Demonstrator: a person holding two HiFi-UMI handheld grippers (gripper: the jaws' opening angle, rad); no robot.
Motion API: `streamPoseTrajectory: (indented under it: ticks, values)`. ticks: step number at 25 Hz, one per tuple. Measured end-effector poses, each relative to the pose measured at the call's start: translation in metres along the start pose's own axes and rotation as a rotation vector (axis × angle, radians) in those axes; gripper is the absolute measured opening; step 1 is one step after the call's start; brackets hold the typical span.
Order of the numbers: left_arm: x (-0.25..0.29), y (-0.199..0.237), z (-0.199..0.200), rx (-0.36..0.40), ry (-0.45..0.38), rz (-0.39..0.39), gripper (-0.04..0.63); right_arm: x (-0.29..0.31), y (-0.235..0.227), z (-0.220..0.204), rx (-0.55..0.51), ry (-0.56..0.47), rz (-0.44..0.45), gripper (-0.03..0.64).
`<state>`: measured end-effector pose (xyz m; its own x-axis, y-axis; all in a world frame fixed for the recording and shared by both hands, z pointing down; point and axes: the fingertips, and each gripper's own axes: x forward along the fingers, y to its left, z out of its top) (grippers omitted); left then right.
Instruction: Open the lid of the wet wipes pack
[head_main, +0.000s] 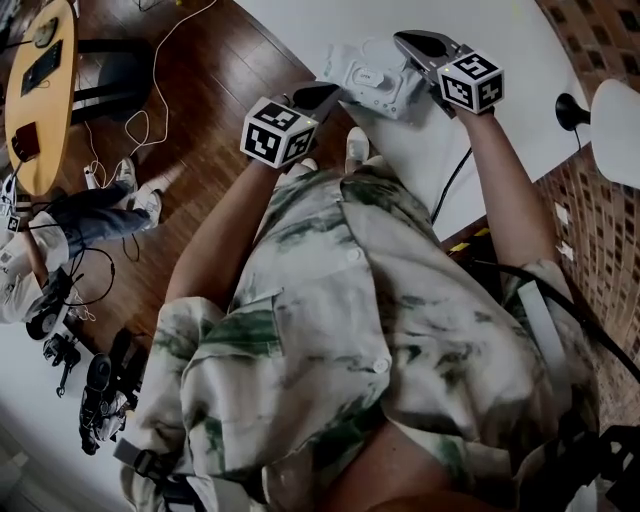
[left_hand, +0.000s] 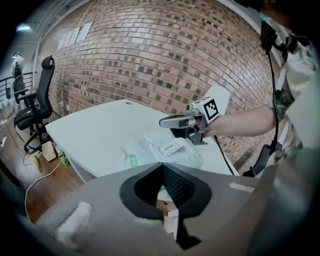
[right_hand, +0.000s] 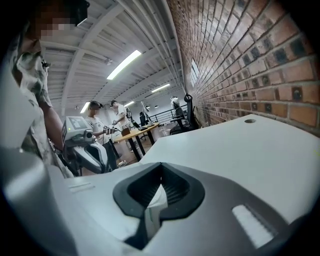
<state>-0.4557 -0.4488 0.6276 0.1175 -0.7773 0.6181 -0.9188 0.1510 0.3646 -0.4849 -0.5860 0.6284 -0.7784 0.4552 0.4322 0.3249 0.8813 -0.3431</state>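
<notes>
A white wet wipes pack (head_main: 370, 80) lies on the white table (head_main: 500, 40) near its front edge. Its lid, with an "OPEN" tab (left_hand: 168, 147), lies flat. My left gripper (head_main: 328, 93) hovers at the pack's near left corner. In the left gripper view, my left gripper (left_hand: 162, 166) is shut and empty, and the pack (left_hand: 175, 152) lies just beyond it. My right gripper (head_main: 405, 40) hangs over the pack's far right side. Seen from the left, my right gripper (left_hand: 164, 121) is a little above the lid, jaws together, holding nothing.
A brick wall (left_hand: 165, 55) runs behind the table. An office chair (left_hand: 35, 107) and bottles (left_hand: 60, 157) stand off the table's far end. On the wooden floor to my left are a wooden table (head_main: 40, 90), a seated person (head_main: 90, 215) and camera gear (head_main: 100, 390).
</notes>
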Motion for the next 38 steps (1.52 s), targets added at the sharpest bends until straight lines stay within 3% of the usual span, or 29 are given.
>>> streamPoseTrajectory:
  ticks: [9,13,17,25,29,38]
  values:
    - [-0.061,-0.021,0.024,0.039,-0.136,-0.040,0.002,-0.048,0.046,0.031,-0.121,-0.076,-0.156,0.003]
    - [-0.114,-0.037,0.023,0.043,-0.210,-0.087,0.002,-0.066,0.114,0.041,-0.150,-0.123,-0.185,0.003]
    - [-0.169,-0.049,0.012,0.108,-0.219,-0.117,0.002,-0.077,0.189,0.031,-0.162,-0.131,-0.209,0.003]
    - [-0.284,-0.071,-0.022,0.214,-0.273,-0.226,0.002,-0.092,0.325,0.025,-0.177,-0.213,-0.398,0.003]
    - [-0.309,-0.090,-0.046,0.296,-0.251,-0.276,0.002,-0.110,0.391,0.022,-0.175,-0.248,-0.460,0.003]
    - [-0.355,-0.131,-0.074,0.312,-0.306,-0.342,0.002,-0.133,0.489,-0.003,-0.178,-0.216,-0.479,0.003]
